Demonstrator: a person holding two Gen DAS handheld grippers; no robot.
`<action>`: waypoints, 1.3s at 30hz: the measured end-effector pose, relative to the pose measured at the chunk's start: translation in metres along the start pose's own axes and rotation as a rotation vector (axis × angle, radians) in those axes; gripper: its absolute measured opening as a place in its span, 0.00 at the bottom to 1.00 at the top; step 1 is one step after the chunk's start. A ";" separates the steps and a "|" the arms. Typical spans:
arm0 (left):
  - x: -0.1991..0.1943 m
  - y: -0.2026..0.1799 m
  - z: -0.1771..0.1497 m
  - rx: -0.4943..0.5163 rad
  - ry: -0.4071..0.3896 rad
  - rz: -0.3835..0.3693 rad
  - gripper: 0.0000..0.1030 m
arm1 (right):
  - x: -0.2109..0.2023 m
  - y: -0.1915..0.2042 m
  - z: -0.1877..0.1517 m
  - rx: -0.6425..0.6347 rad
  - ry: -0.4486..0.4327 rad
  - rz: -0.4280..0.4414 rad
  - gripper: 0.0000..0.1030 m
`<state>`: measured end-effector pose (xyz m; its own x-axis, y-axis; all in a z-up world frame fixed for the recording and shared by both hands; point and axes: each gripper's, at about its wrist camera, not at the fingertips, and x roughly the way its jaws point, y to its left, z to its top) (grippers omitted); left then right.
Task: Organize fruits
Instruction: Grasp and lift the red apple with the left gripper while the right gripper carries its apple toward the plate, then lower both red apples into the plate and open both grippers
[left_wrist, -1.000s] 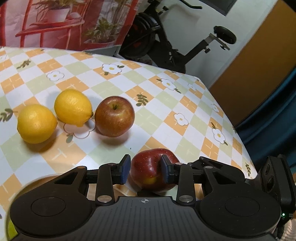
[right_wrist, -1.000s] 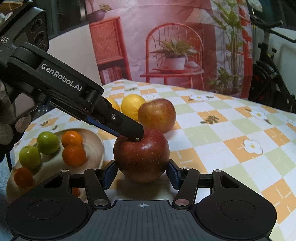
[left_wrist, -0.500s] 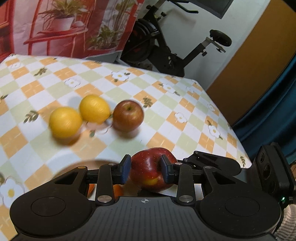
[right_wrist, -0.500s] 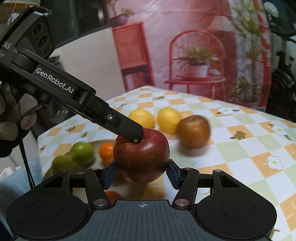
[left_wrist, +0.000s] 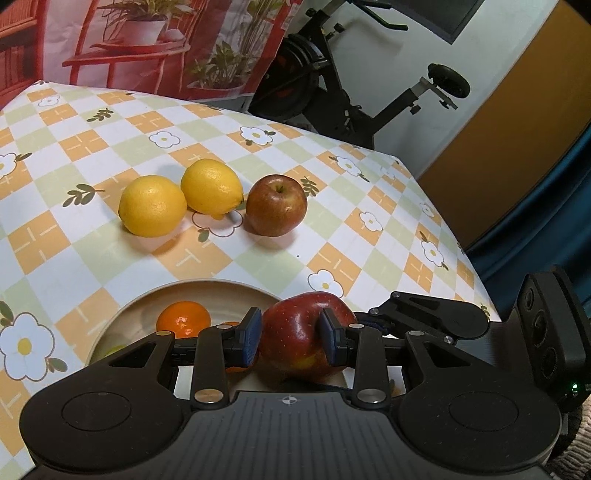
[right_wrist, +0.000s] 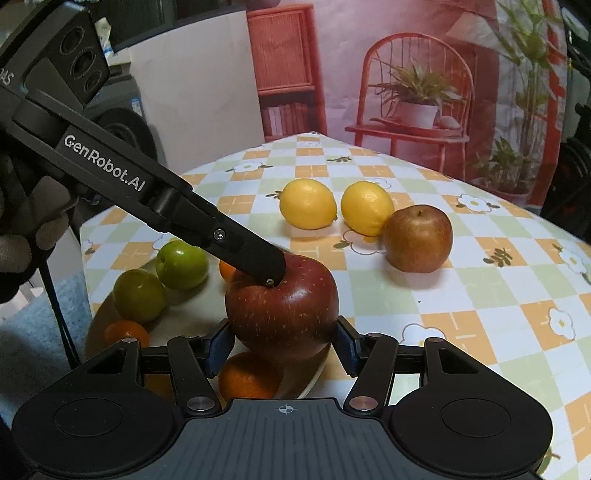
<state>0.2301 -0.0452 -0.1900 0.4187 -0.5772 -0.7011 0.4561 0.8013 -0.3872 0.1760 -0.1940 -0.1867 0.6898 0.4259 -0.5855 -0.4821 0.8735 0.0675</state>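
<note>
**Q:** Why do both tools meet on one fruit?

**A:** The red apple (right_wrist: 282, 301) is clamped twice. The right gripper (right_wrist: 282, 341) has its blue pads pressed to the apple's two flanks. The left gripper (left_wrist: 291, 336) pinches the fruit more narrowly near its top; seen from the right wrist, one left finger ends at the stem dimple. The double hold probably steadies a round, smooth load, which a single pair of pads might let roll.

**Q:** Where is the apple?

**A:** Raised above the near right part of the plate (right_wrist: 99, 314), clear of its contents: two green fruits (right_wrist: 181, 264) at far left and several oranges (right_wrist: 247, 376), one directly beneath the apple. The likely aim is to set it down among them.

**Q:** What does it look like?

**A:** Deep red, glossy, finely speckled, with a yellow patch low on one side. A duller, browner apple (left_wrist: 276, 205) and two lemons (left_wrist: 152, 205) lie farther off on the chequered tablecloth (left_wrist: 332, 229).
</note>
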 end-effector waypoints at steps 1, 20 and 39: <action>0.000 0.001 0.000 -0.004 -0.003 0.001 0.35 | 0.001 0.001 0.001 -0.007 0.002 -0.005 0.52; -0.046 0.017 -0.017 -0.011 -0.022 0.009 0.34 | -0.003 0.031 0.020 -0.037 0.008 0.131 0.52; -0.039 0.038 -0.027 0.004 0.008 0.088 0.37 | 0.042 0.040 0.018 -0.035 0.082 0.197 0.52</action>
<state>0.2095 0.0116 -0.1939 0.4509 -0.5028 -0.7375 0.4210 0.8484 -0.3210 0.1950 -0.1367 -0.1940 0.5346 0.5659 -0.6277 -0.6229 0.7658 0.1598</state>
